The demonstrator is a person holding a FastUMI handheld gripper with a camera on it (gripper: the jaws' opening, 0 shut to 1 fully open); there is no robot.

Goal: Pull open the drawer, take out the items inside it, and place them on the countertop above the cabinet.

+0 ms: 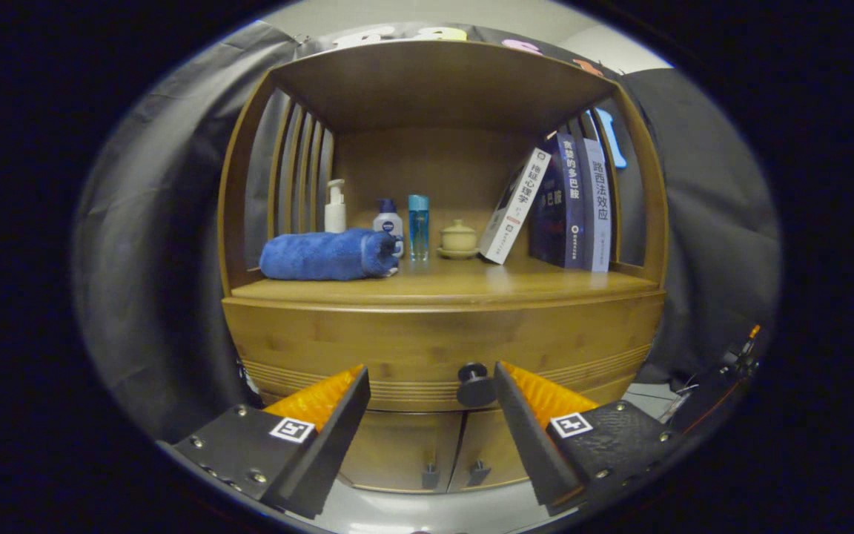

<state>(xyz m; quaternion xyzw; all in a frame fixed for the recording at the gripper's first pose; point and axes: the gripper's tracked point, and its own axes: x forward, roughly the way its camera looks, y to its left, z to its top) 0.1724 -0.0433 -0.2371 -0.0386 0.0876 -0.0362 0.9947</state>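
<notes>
Between the spread claw point(433, 386) fingers, the drawer point(442, 348) sits closed.

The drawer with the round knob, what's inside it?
Can't tell: the drawer is shut, its front hiding everything inside. The open gripper has the knob between its fingers, untouched.

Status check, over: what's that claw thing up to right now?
Hand-held gripper open, fingers either side of the drawer knob, not touching. Drawer closed. Nothing in the way.

The tongs point(431, 393) are standing open before the closed drawer point(442, 348), its knob point(475, 384) lying between the fingers, nearer the right one.
</notes>
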